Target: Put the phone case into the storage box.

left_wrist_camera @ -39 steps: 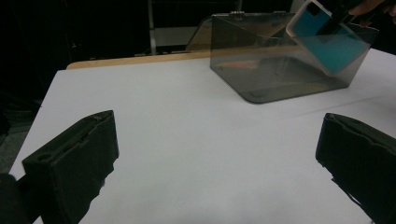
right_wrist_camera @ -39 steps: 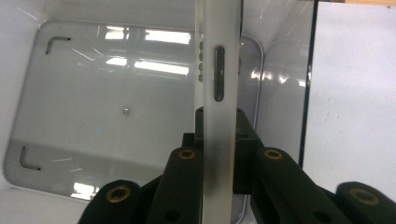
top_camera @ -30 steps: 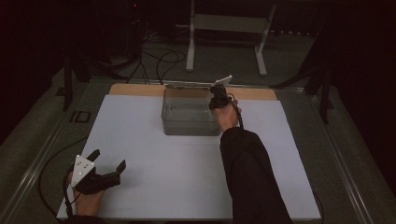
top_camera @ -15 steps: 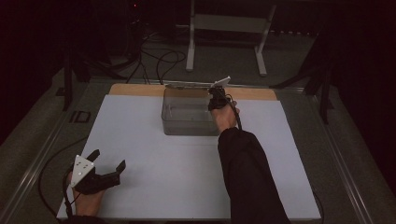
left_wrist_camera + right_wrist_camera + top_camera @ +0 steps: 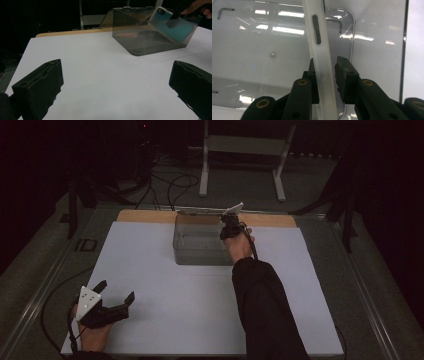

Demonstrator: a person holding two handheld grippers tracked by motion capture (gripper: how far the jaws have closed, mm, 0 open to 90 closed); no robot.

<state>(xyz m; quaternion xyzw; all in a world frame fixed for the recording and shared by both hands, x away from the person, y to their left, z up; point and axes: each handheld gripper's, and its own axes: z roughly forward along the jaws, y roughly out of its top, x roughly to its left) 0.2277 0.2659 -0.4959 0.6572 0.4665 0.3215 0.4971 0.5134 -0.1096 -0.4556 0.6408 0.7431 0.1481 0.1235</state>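
Phone (image 5: 322, 62) stands between the right tongs' (image 5: 325, 75) parted jaws, over the clear bin (image 5: 249, 50).

A white sheet (image 5: 200, 290) covers the table, leaving a bare wooden strip (image 5: 145, 216) along the far edge. A clear plastic bin (image 5: 200, 251) stands on the sheet near that strip.

high: overhead, forward-down | left: low, distant | right: close, downward | shared: clear bin (image 5: 200, 242)
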